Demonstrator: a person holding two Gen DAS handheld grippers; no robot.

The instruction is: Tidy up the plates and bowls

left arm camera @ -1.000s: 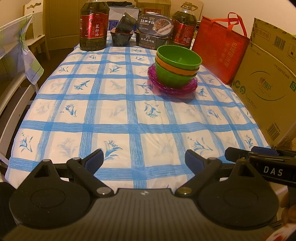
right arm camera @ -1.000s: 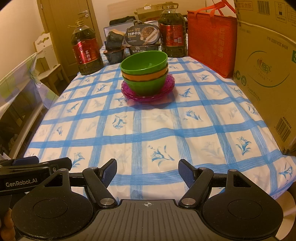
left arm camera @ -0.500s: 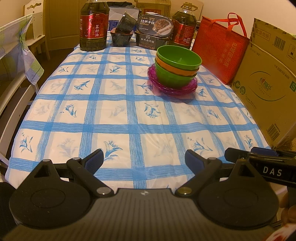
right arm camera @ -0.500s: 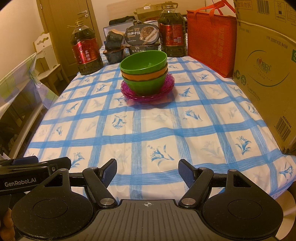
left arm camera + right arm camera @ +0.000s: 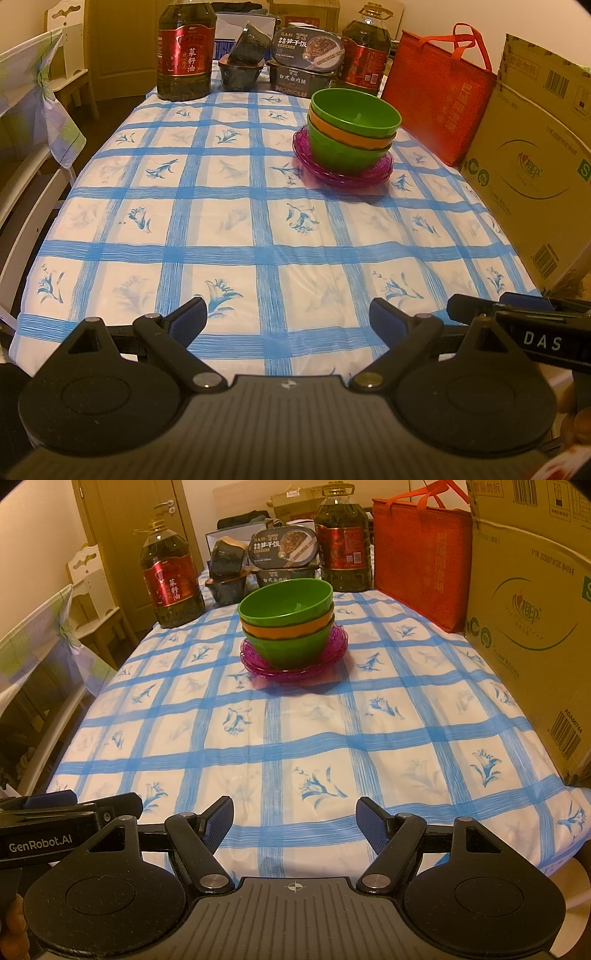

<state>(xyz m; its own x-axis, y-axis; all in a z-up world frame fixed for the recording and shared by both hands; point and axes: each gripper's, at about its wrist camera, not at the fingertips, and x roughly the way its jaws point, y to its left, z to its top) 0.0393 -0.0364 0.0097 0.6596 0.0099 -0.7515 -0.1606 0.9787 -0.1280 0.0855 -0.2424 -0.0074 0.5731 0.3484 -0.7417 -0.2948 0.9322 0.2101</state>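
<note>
L gripper point(image 5: 288, 319) & R gripper point(image 5: 294, 821): jaws wide apart, nothing between them, both over the near table edge, well short of the bowls point(image 5: 286, 622). Bowls stacked on pink plates point(image 5: 295, 664), mid-table.

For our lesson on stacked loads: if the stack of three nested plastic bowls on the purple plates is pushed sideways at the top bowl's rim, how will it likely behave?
The top green plastic bowl already sits slightly askew, so it would probably slide or tip first. The thin, glossy bowls look light and slippery. The translucent purple plates might skid on the cloth.
</note>
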